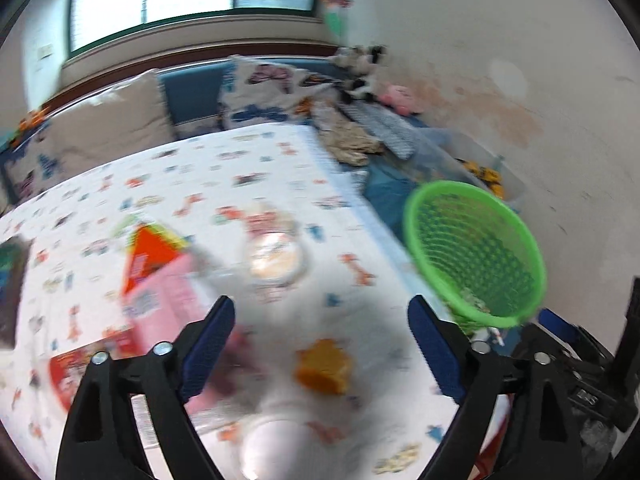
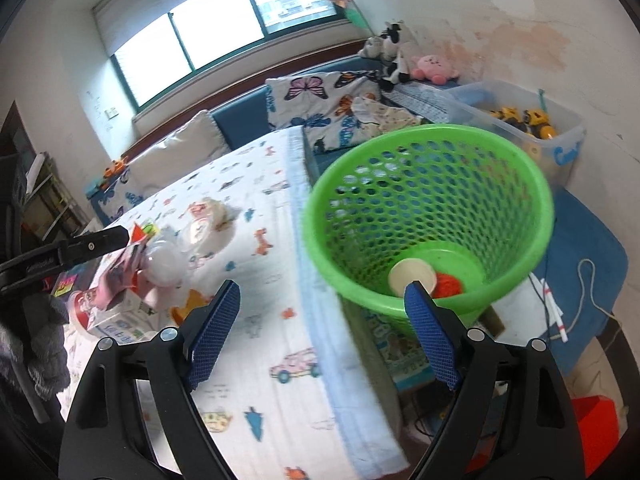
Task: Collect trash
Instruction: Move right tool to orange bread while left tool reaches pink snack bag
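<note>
My left gripper is open and empty above the patterned tablecloth. Below it, blurred, lie an orange scrap, a clear plastic cup, a pink carton and a white round lid. My right gripper is open too, with nothing between its fingers, over the table's right edge. Beside that edge stands the green mesh basket, seen also in the left wrist view as a green basket. It holds a white paper cup and an orange-red ball.
The trash pile sits at the table's left side. Behind the table are a blue sofa with cushions and plush toys. A clear bin of toys stands behind the basket. A blue mat with cords covers the floor.
</note>
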